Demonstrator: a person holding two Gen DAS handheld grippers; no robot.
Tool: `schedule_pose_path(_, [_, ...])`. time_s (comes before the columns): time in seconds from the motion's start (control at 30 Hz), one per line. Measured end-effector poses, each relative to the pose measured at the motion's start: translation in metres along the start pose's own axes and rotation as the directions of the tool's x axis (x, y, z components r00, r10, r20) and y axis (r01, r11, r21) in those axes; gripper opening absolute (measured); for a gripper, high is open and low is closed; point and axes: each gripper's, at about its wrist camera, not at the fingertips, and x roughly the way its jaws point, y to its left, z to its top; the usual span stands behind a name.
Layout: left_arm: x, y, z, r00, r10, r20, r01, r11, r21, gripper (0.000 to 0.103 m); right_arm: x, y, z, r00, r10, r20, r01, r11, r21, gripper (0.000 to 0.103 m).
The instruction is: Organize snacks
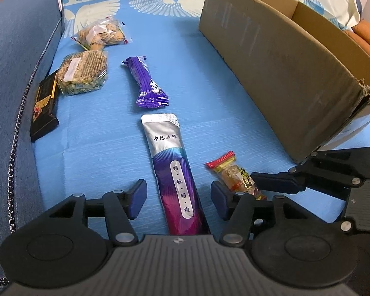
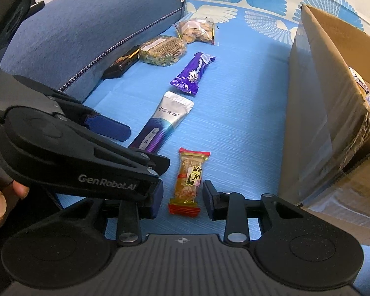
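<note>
Left gripper point(image 1: 178, 198) wide open over silver sachet point(image 1: 175, 170); right gripper point(image 2: 182, 198) open astride candy point(image 2: 188, 180), box point(image 2: 318, 113) nearby.

Blue cover point(image 1: 106, 135) — open strip down the middle, walled on the right by the cardboard box point(image 1: 271, 74) and on the left by the sofa arm point(image 1: 14, 74).

Silver stick pack point(image 1: 171, 170) and purple bar point(image 1: 145, 83) lie end to end along the strip, a bare gap between them.

Black bar point(image 1: 43, 107) and two clear cracker bags point(image 1: 82, 72) point(image 1: 101, 33) crowd the sofa arm.

Between purple bar and box — bare cover.

Left gripper point(image 1: 178, 197) straddles the stick pack, jaws wide; right gripper point(image 2: 182, 197), jaws apart, straddles the small candy point(image 2: 188, 180). The two grippers stand just beside each other, little room between.
</note>
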Motion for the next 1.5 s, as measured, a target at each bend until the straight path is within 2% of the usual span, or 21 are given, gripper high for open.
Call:
schedule_pose_path(0.03, [0.000, -0.001, 0.000, 1.000, 0.011, 0.001, -0.011, 1.000, 0.003, 0.058, 0.000, 0.000, 0.000, 1.000, -0.002, 0.001, 0.002, 1.000, -0.004, 0.037])
schedule_pose_path(0.1, [0.000, -0.002, 0.000, 0.999, 0.033, 0.011, -0.033, 0.999, 0.000, 0.040, 0.000, 0.001, 0.000, 1.000, -0.003, 0.001, 0.003, 1.000, -0.011, 0.037])
schedule_pose_path(0.17, [-0.002, 0.000, -0.001, 0.999, 0.035, 0.021, -0.034, 0.999, -0.017, 0.031, 0.000, 0.002, 0.000, 1.000, -0.006, 0.004, 0.006, 1.000, -0.021, 0.036])
schedule_pose_path(0.23, [-0.004, 0.004, -0.001, 0.999, 0.030, 0.033, -0.028, 0.999, -0.043, 0.026, -0.001, 0.002, -0.001, 1.000, -0.013, 0.011, 0.014, 0.999, -0.033, 0.026])
schedule_pose_path(0.27, [-0.005, 0.007, -0.001, 0.999, 0.031, 0.039, -0.029, 0.998, -0.056, 0.026, -0.002, 0.002, -0.001, 1.000, -0.015, 0.016, 0.015, 0.999, -0.037, 0.022])
schedule_pose_path(0.43, [-0.011, 0.017, 0.000, 0.997, 0.046, 0.067, -0.037, 0.992, -0.122, 0.026, -0.014, 0.002, 0.003, 0.997, -0.005, 0.082, 0.008, 0.999, -0.038, 0.021])
schedule_pose_path(0.47, [-0.011, 0.018, 0.000, 0.996, 0.050, 0.069, -0.041, 0.991, -0.129, 0.026, -0.015, 0.002, 0.003, 0.996, -0.003, 0.087, 0.007, 0.999, -0.042, 0.015])
schedule_pose_path(0.53, [-0.011, 0.020, 0.000, 0.996, 0.058, 0.070, -0.048, 0.989, -0.140, 0.026, -0.013, 0.002, 0.003, 0.997, 0.001, 0.076, 0.002, 0.999, -0.045, 0.014])
schedule_pose_path(0.67, [-0.009, 0.020, 0.000, 0.997, 0.060, 0.053, -0.052, 0.989, -0.137, 0.027, -0.009, 0.002, 0.002, 0.999, 0.010, 0.044, -0.008, 0.999, -0.044, 0.019])
schedule_pose_path(0.73, [-0.006, 0.019, 0.000, 0.997, 0.062, 0.038, -0.056, 0.990, -0.129, 0.028, -0.007, 0.003, 0.001, 0.999, 0.008, 0.032, -0.007, 0.999, -0.039, 0.025])
schedule_pose_path(0.9, [-0.004, 0.015, 0.000, 0.997, 0.069, 0.027, -0.066, 0.993, -0.100, 0.037, -0.002, 0.001, 0.000, 1.000, 0.003, 0.015, -0.003, 1.000, -0.027, 0.031])
schedule_pose_path(1.17, [-0.002, 0.010, 0.000, 0.997, 0.075, 0.020, -0.074, 0.995, -0.071, 0.041, 0.000, 0.003, 0.000, 1.000, -0.001, 0.013, 0.002, 0.999, -0.042, 0.035])
schedule_pose_path(1.33, [-0.003, 0.010, 0.000, 0.997, 0.076, 0.020, -0.075, 0.995, -0.070, 0.041, 0.000, 0.006, -0.001, 1.000, -0.006, 0.019, 0.008, 0.998, -0.069, 0.033])
schedule_pose_path(1.4, [-0.003, 0.010, 0.001, 0.997, 0.078, 0.022, -0.076, 0.995, -0.069, 0.032, 0.000, 0.007, -0.002, 1.000, 0.001, 0.022, 0.000, 0.997, -0.081, 0.027])
schedule_pose_path(1.5, [-0.004, 0.011, 0.000, 0.997, 0.073, 0.029, -0.070, 0.995, -0.077, 0.027, -0.002, 0.009, -0.003, 0.999, 0.000, 0.034, 0.003, 0.995, -0.104, 0.026])
